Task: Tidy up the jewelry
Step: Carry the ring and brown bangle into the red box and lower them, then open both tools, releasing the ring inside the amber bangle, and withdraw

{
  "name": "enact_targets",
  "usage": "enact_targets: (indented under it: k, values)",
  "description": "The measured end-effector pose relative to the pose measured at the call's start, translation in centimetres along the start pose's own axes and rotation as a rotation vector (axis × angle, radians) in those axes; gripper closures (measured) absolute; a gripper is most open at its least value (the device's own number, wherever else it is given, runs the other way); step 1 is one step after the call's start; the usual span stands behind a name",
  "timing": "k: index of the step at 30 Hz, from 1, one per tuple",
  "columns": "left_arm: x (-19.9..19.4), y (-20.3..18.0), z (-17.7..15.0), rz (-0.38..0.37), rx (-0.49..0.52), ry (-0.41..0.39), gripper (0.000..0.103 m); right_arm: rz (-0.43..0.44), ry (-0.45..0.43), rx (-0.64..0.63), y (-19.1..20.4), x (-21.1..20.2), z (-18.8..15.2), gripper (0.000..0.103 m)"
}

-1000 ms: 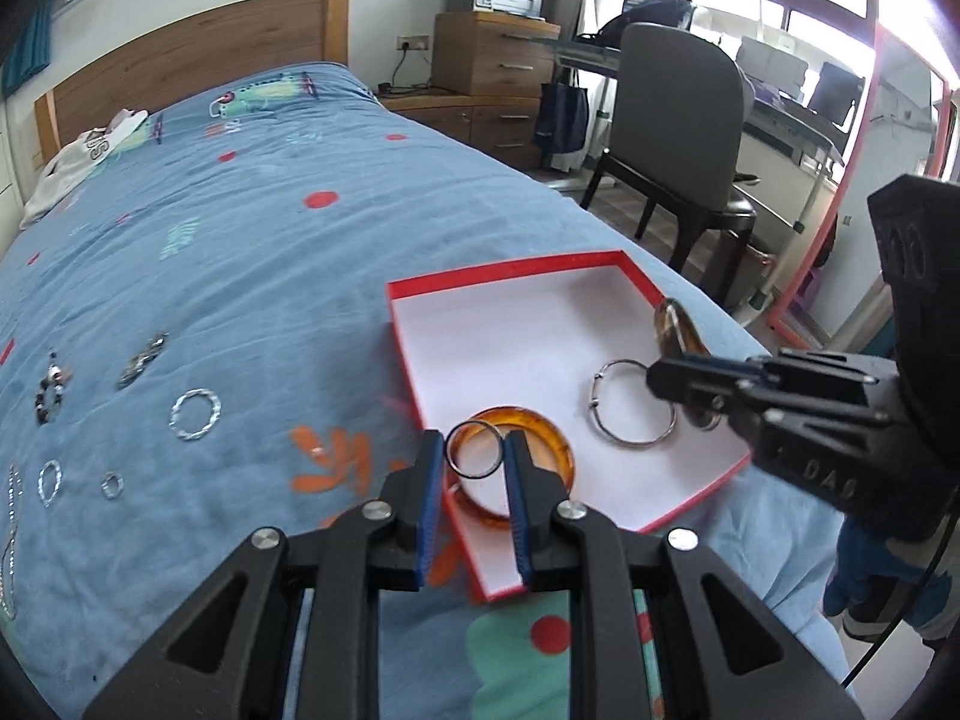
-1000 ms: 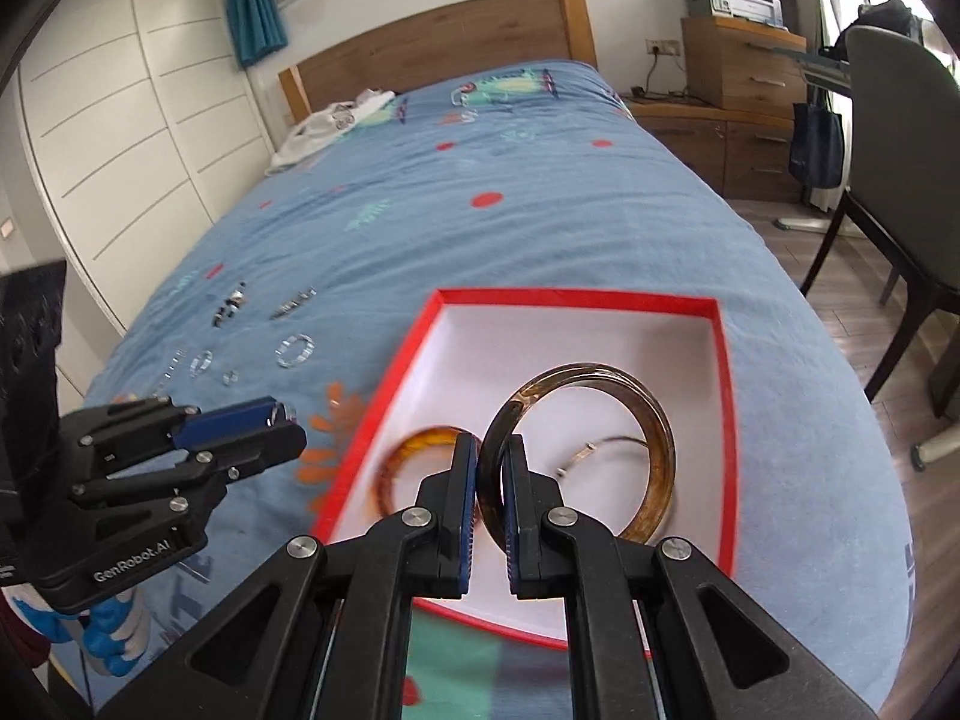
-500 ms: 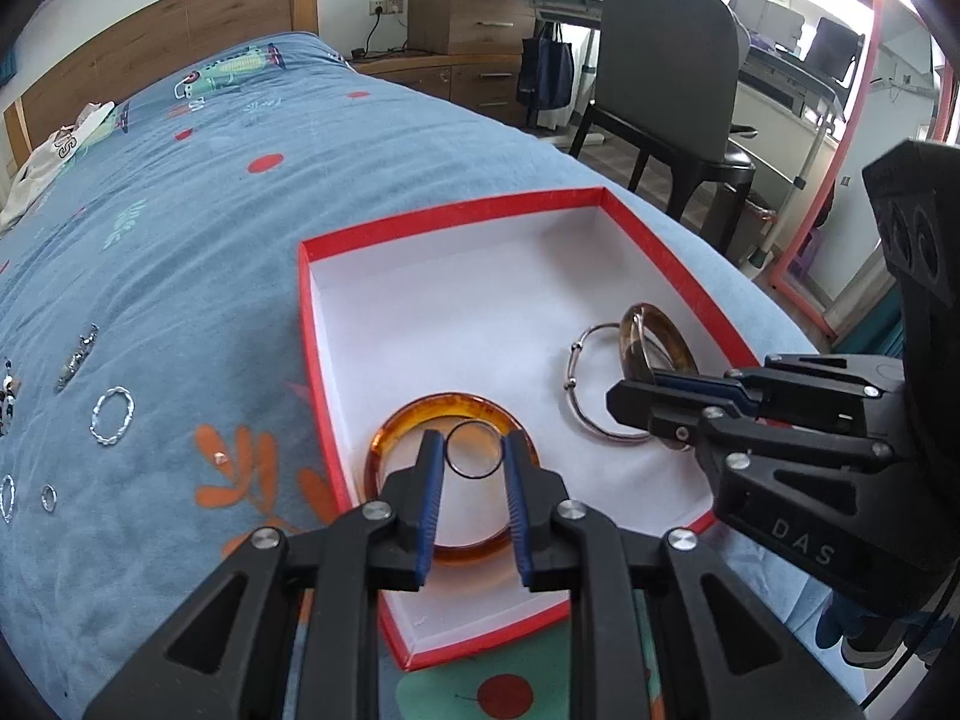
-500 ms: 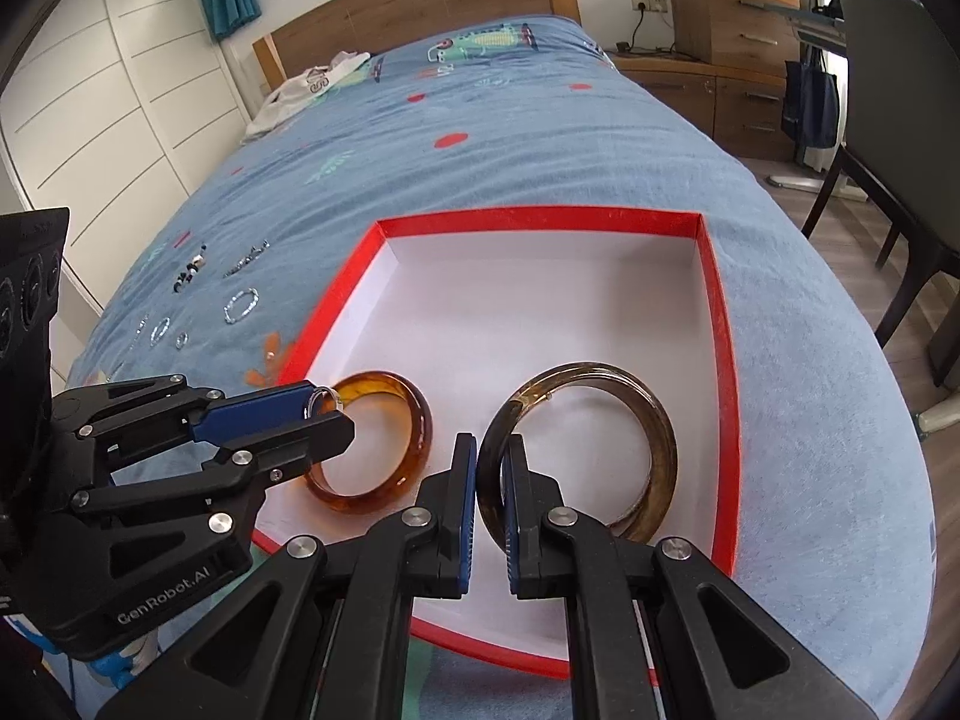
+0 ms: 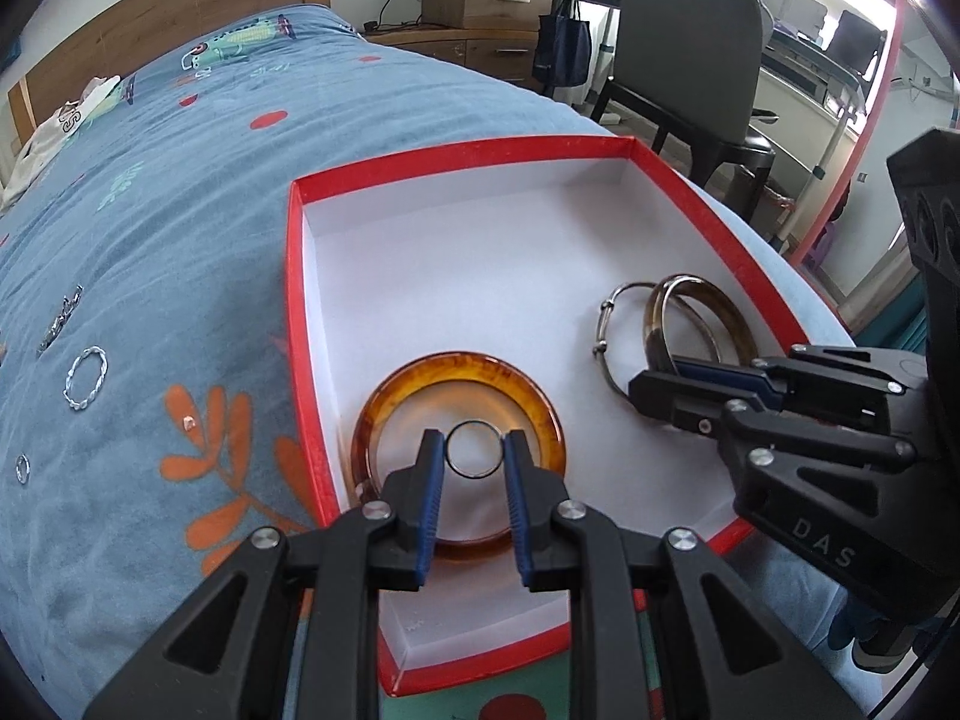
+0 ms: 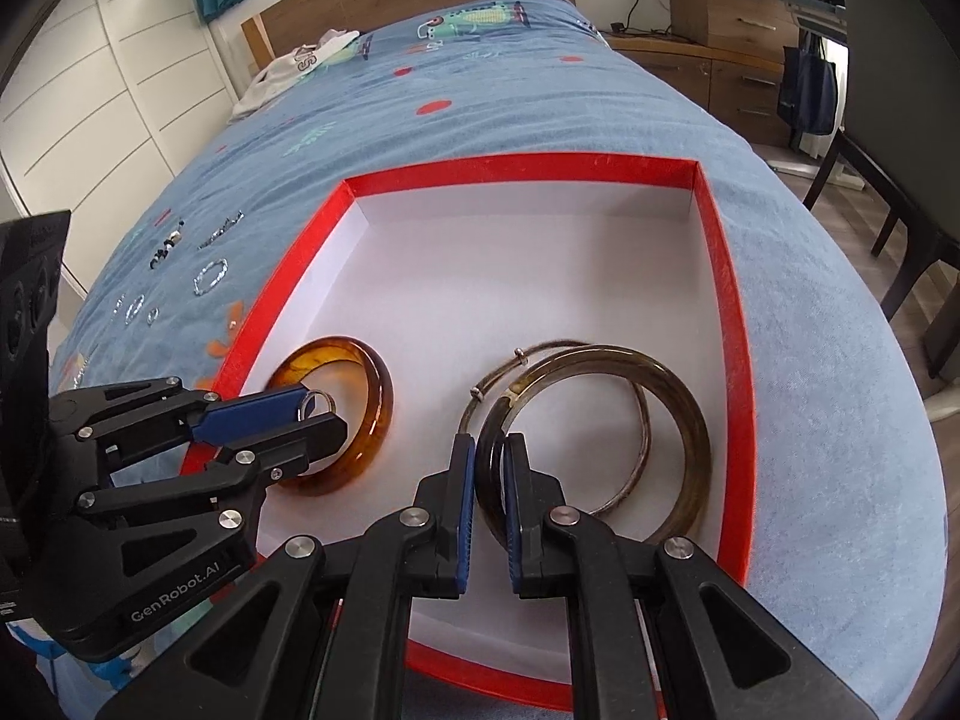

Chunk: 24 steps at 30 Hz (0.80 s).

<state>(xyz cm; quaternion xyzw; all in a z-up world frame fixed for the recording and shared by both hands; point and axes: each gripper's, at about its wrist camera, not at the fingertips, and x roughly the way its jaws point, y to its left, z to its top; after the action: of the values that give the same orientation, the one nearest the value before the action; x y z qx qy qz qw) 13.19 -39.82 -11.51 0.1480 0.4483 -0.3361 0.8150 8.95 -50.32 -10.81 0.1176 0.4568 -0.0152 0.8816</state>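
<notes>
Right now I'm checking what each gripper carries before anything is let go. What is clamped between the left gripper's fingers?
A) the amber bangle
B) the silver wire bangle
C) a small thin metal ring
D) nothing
C: the left gripper pinches a small thin metal ring, held above the amber bangle, which lies flat in the red box.

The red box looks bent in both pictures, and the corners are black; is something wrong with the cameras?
Nothing looks wrong: in the left wrist view the red box bows outward from fisheye distortion, likewise in the right wrist view; the black corners look like the round lens edge; window glare washes out the left view's top right; both views are sharp.
</notes>
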Motion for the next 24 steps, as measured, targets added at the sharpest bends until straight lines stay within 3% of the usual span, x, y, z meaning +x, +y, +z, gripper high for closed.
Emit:
enact_targets:
  k: [24]
  values:
    - [0.47, -0.66, -0.21, 0.016, 0.015, 0.004, 0.083, 0.007, -0.013, -0.002, 0.12, -0.02, -0.05, 0.091]
